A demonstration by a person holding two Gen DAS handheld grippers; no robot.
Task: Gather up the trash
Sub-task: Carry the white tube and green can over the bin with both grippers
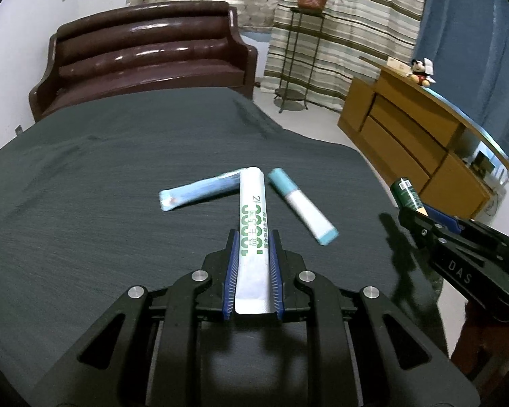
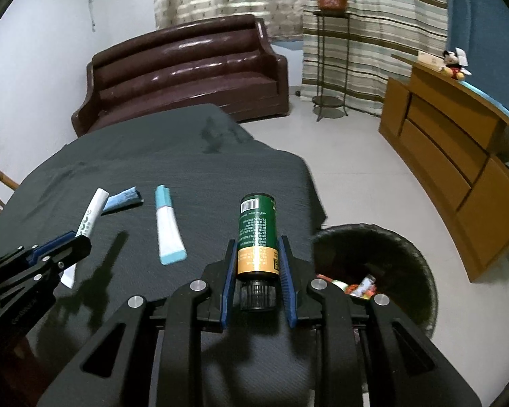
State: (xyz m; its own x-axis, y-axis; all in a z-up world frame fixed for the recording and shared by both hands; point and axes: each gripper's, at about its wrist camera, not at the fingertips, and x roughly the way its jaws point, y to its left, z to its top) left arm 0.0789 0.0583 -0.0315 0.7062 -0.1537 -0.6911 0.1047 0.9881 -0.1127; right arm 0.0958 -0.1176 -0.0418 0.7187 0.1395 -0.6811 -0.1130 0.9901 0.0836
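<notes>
"DAS" on right gripper [image 1: 458,271]

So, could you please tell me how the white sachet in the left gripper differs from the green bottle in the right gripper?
The white sachet is flat, pale and slim; the green bottle is round, dark and thicker. The sachet bears green print, while the bottle carries a barcode, an orange band and a black cap. Both are clamped lengthwise, sachet in the left gripper, bottle in the right gripper.
</notes>
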